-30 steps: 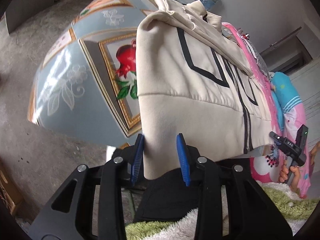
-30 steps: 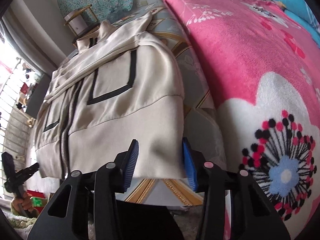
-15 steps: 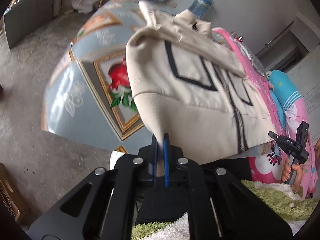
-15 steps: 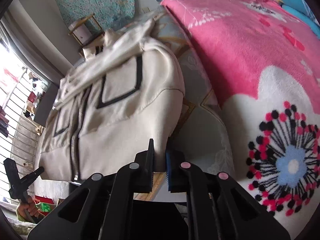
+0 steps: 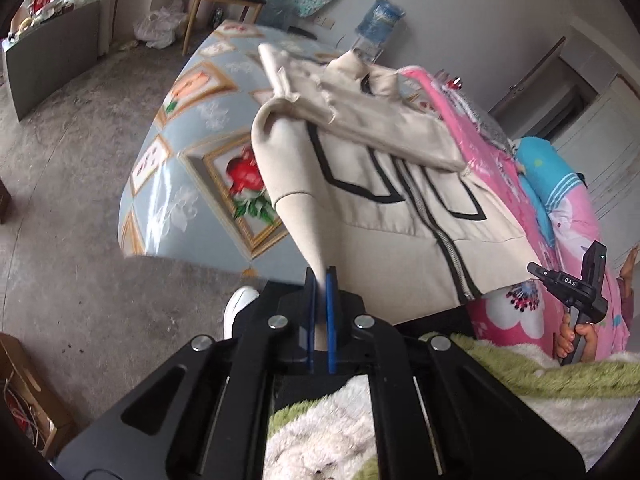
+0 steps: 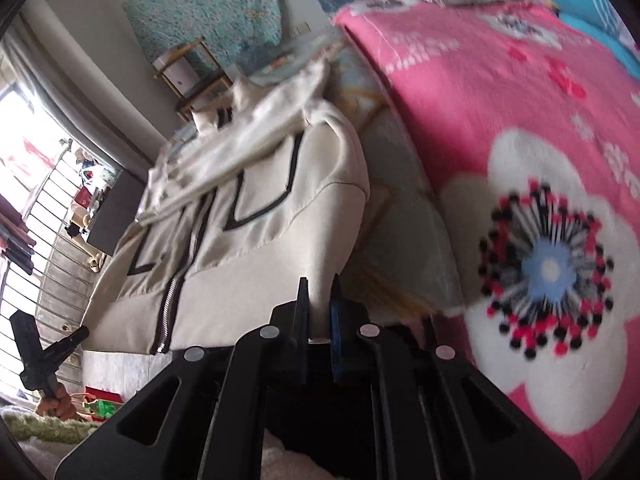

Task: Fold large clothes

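At the near edge of the tabletop point(image 5: 160, 184) I had both claws clamped on the jacket point(image 5: 384, 216), one at each bottom corner of its hem. My left claw point(image 5: 320, 280) pinched the corner by the tabletop's outer edge, the cloth drawn up into a narrow tongue between the blue pads point(image 5: 330, 300). My right claw point(image 6: 320, 304) held the other corner, on the side next to the pink blanket point(image 6: 500, 128), with the hem likewise squeezed to a thin fold between nearly closed jaws. I judged this two-corner hold was chosen so the whole bottom edge could be carried as one straight line toward the collar, halving the body without the cloth skewing.

Away from the grips, the jacket lay front up on the glossy flowered cover of the tabletop, reaching from the near edge toward the far end. It was cream, with a metal zip point(image 5: 448, 248) closed down the middle and black outlines marking a pocket on each chest panel. A sleeve point(image 5: 372, 132) already lay folded across the chest, and the collar sat rumpled at the far end. From the right claw's view, the hem band hung smooth between the two grips, lifted clear of the tabletop.
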Tool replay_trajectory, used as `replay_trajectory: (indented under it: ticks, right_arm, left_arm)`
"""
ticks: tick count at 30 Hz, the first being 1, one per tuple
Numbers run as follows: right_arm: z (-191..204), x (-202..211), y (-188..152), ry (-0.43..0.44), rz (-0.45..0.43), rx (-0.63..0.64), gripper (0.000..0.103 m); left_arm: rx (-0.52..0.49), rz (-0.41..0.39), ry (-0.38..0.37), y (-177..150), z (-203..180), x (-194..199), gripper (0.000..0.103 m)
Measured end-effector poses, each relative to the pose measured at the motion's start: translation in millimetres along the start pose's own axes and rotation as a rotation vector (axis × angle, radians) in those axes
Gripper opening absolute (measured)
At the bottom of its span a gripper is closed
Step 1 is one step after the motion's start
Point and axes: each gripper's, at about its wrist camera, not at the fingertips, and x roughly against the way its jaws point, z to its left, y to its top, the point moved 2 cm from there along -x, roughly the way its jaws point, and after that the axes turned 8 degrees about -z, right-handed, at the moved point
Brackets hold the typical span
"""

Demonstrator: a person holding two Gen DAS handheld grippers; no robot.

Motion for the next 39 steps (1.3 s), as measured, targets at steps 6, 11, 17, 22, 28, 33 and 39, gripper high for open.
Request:
replay_trajectory:
  ticks: [6, 11, 17, 22, 28, 33, 39]
  right_arm:
    - [-4.2, -23.2, 6.7, -0.004, 0.038, -0.042, 0.009]
    - [18.0, -20.3, 51.2, 0.034, -0.057, 0.008, 0.009]
    - [33.4, -59.6, 111.0, 0.071, -0.113, -0.001, 0.009]
    - [33.0, -117.2, 141.2, 0.061, -0.116, -0.059, 0.020]
    - [23.2, -131.2, 148.5, -0.008, -0.126, -0.044, 0.055]
    - [11.7, -103.9, 125.3, -0.014, -0.097, -0.021, 0.070]
    - [-11.2, -89.5, 76.2, -0.031, 0.022, -0.122, 0.070]
  left_arm:
    - [0.043, 0.021, -0.038, 3.2, 5.5, -18.4, 0.004]
    - [0.042, -0.069, -0.072, 55.1, 2.5, -15.3, 0.004]
    - [0.060, -0.076, -0.048, 116.0, 7.3, -55.1, 0.005]
    - [0.099, -0.105, 0.083, 149.6, 35.7, -98.1, 0.043]
    - [0.135, -0.156, 0.145, 149.4, 56.9, -88.7, 0.052]
    - [0.036, -0.089, 0.164, 115.5, 45.6, -75.3, 0.065]
    - [0.128, 0.041, 0.069, 65.4, 38.0, -80.2, 0.066]
